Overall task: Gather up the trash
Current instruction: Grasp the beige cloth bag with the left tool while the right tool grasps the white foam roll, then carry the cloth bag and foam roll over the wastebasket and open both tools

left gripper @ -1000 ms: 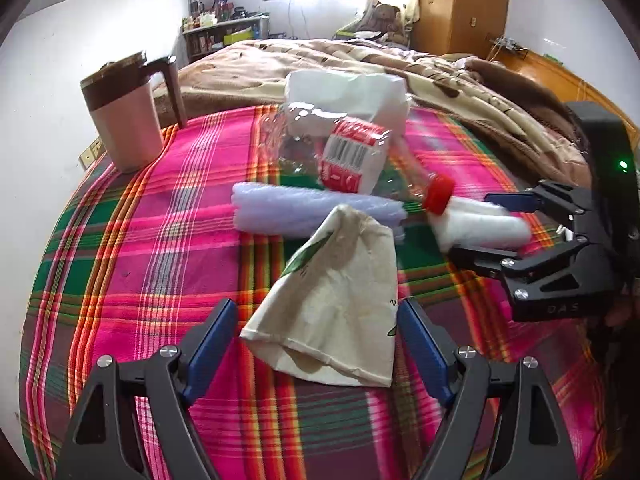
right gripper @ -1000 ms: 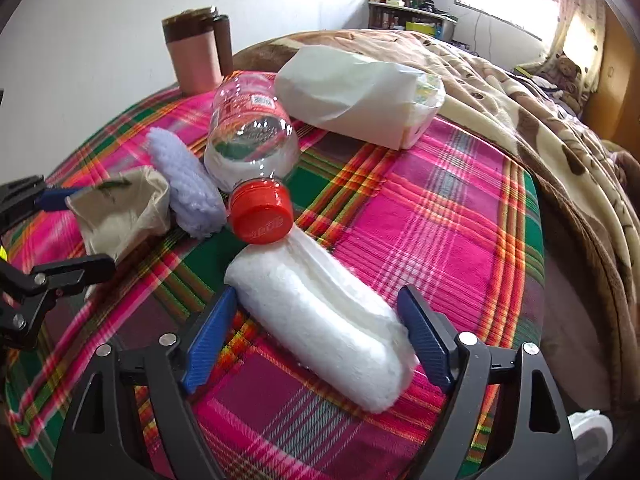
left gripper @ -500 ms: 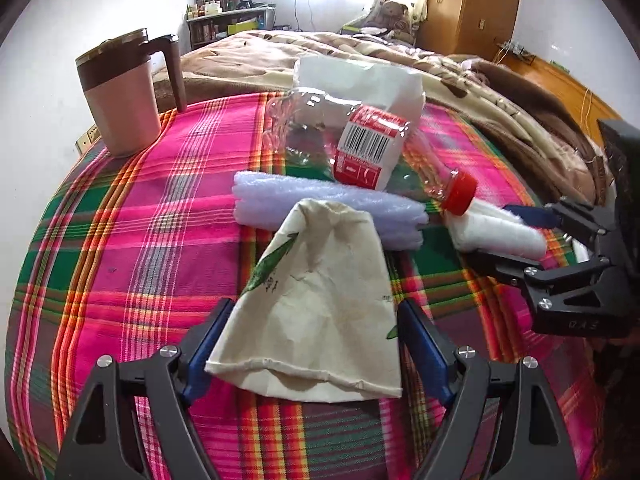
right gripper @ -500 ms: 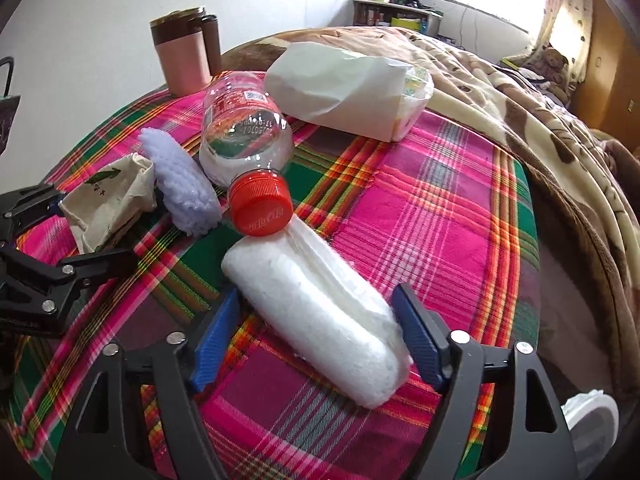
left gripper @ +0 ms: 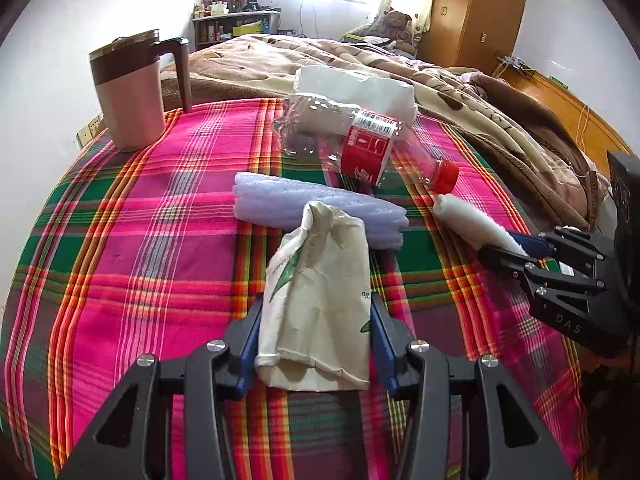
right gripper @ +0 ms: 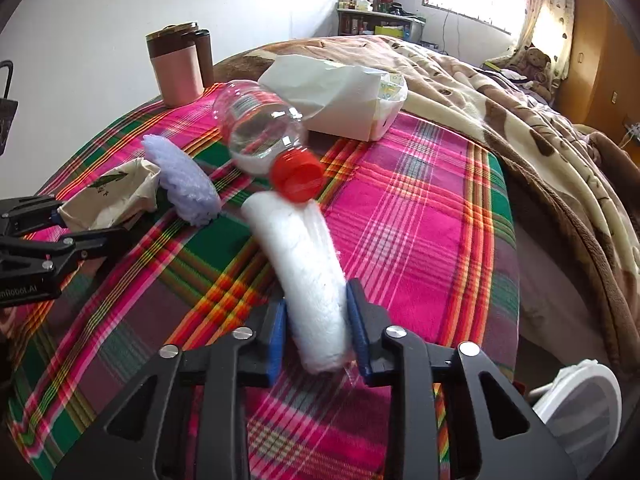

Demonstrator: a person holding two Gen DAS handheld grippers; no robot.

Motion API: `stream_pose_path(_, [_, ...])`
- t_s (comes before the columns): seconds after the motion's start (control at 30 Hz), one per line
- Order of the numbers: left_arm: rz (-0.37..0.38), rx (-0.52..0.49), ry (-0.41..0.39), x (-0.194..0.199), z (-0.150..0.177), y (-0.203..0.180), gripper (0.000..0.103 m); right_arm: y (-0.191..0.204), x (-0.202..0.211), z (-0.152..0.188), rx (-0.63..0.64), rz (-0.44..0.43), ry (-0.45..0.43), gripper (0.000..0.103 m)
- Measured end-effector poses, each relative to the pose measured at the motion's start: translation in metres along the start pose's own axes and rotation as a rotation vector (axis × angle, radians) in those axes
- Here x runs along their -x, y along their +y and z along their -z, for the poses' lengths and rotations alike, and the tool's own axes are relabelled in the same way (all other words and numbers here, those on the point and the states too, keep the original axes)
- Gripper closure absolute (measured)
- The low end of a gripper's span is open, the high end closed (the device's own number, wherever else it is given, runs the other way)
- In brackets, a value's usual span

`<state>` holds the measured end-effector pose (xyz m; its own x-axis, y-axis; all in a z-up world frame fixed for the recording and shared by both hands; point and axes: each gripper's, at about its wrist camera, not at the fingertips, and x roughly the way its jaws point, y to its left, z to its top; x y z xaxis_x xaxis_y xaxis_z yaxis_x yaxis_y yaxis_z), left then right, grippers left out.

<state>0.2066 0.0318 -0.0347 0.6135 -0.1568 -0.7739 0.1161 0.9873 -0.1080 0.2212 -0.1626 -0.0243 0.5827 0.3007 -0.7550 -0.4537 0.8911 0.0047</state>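
L gripper (left gripper: 314, 344) is clamping the crumpled paper bag (left gripper: 320, 300): both blue fingers (left gripper: 250, 344) are pressing its sides near the open end, w/ the bag's closed tip pointing away and touching the lilac foam roll (left gripper: 316, 210). The bag is lying on the plaid-covered bench (left gripper: 140, 240).

R gripper (right gripper: 318, 330) is squeezing the near end of the white foam roll (right gripper: 300, 264); its fingers (right gripper: 356, 320) are narrowed tight against the roll on both sides. The roll's far end is sitting just under the red cap (right gripper: 298, 180) of the clear plastic bottle (right gripper: 260, 128), which is lying on its side w/ the cap towards the R gripper.

Behind the bottle, a white paper bag (right gripper: 336, 100) is lying at the bench's far edge, next to the bed (right gripper: 500, 80). A pink travel mug (left gripper: 130, 96) is standing upright at the far L corner of the bench, well apart from the trash.
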Motion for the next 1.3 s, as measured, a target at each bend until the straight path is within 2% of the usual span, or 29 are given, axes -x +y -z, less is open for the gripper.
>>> stream_pose_path(0.63, [0.058,-0.038,-0.074,0.046,0.018,-0.031,0.055,0.006,0.045,0.025,-0.088,-0.033,-0.073,0.078])
stream_pose_path(0.93, [0.094,-0.103,-0.142,0.079,0.024,-0.060,0.055,0.002,0.080,0.037,-0.141,-0.007,-0.131,0.078])
stream_pose_path(1.3, [0.155,-0.175,-0.185,0.097,0.027,-0.100,0.055,-0.018,0.114,0.056,-0.204,0.045,-0.196,0.078])
